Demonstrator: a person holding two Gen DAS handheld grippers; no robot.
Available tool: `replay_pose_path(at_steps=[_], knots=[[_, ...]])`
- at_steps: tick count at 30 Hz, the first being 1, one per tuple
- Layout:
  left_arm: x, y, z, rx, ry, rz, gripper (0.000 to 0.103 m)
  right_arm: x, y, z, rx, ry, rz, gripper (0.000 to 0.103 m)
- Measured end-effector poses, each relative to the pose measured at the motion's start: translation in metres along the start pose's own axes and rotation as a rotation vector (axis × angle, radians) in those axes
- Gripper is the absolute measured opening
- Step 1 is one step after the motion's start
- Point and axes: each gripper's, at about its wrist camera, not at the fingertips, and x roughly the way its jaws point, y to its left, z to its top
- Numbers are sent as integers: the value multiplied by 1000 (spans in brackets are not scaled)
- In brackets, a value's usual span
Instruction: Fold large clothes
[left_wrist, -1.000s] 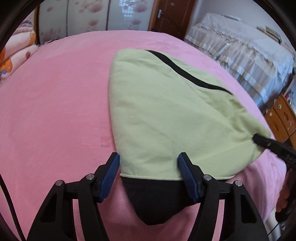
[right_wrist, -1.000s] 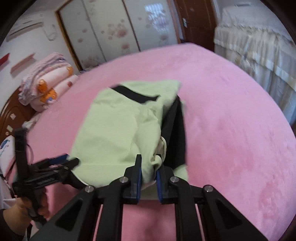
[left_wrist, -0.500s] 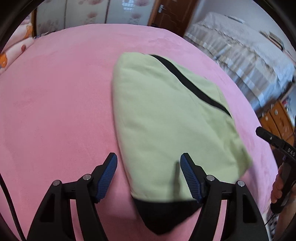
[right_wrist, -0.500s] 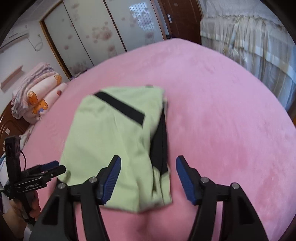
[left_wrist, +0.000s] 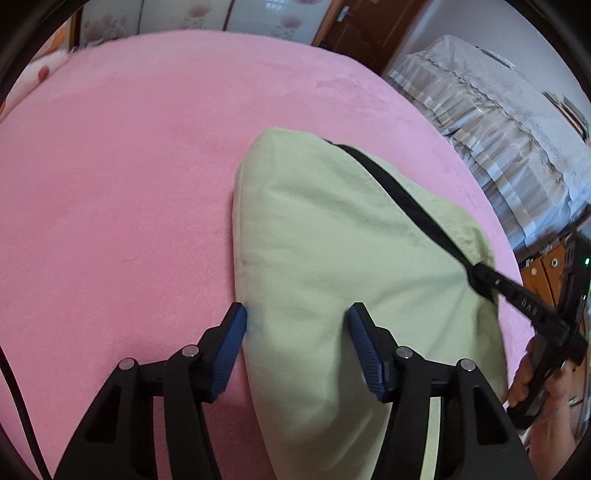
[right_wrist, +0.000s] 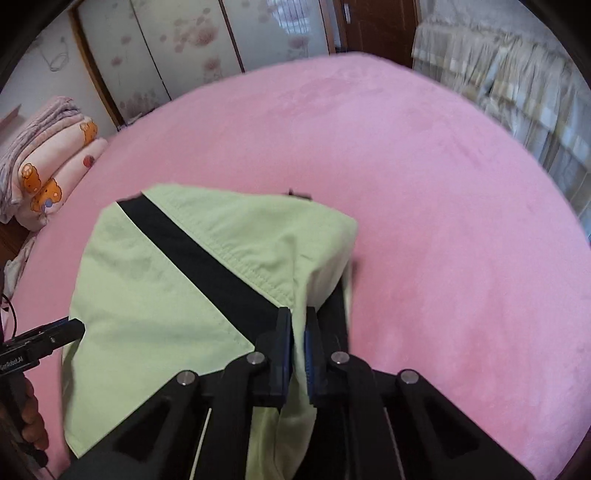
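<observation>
Fingers (right_wrist: 286, 343) of right gripper (right_wrist: 298, 345) pinched tight on edge of pale green cotton garment with black stripe (right_wrist: 166, 288), lifting that corner. Left gripper (left_wrist: 295, 343) fingers spread wide, straddling garment's near end, not clamping. Garment lies folded on pink plush bed cover (left_wrist: 118, 177). Stacked bear-print quilts (right_wrist: 48, 162) beyond, at bed's far left.

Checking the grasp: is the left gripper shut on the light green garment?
No: the left gripper is open, its blue pads either side of the light green garment.
</observation>
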Motion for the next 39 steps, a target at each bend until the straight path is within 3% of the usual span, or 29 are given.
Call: replay_pose_path(at_steps=[3, 5, 8, 10, 13, 15, 19, 22, 24, 28, 30, 32, 35, 39], knots=[[5, -9, -5, 80, -19, 62, 51, 21, -21, -4, 47, 52, 12, 5], [11, -12, -7, 112, -11, 112, 52, 36, -20, -11, 8, 102, 2, 7], [6, -9, -5, 103, -5, 112, 52, 27, -24, -9, 45, 113, 13, 16], [-4, -8, -3, 97, -7, 122, 52, 6, -32, -5, 106, 83, 29, 22], [-32, -20, -5, 108, -88, 146, 51, -28, -32, -2, 141, -7, 57, 25], [-46, -27, -10, 97, -123, 100, 51, -44, -19, -4, 118, -39, 82, 24], [-53, -47, -29, 90, -128, 36, 49, -41, 27, -20, 12, 13, 149, 24], [-43, -54, -44, 106, -99, 54, 49, -26, 56, -42, -56, 66, 164, 24], [-25, -58, -46, 101, -69, 81, 49, -12, 62, -57, -76, 113, 131, 24], [-22, -44, -55, 110, -77, 85, 49, -13, 27, -68, -49, 73, -39, 21], [-22, -39, -54, 103, -77, 68, 49, -17, -3, -68, 23, 86, -13, 0], [-22, -36, -54, 103, -73, 52, 49, -20, -13, -71, 50, 101, 31, 0], [-20, -38, -51, 97, -69, 57, 49, -27, -1, -74, -10, 95, -25, 0], [-18, -45, -47, 74, -57, 60, 53, -29, -3, -75, 44, 99, -2, 3]])
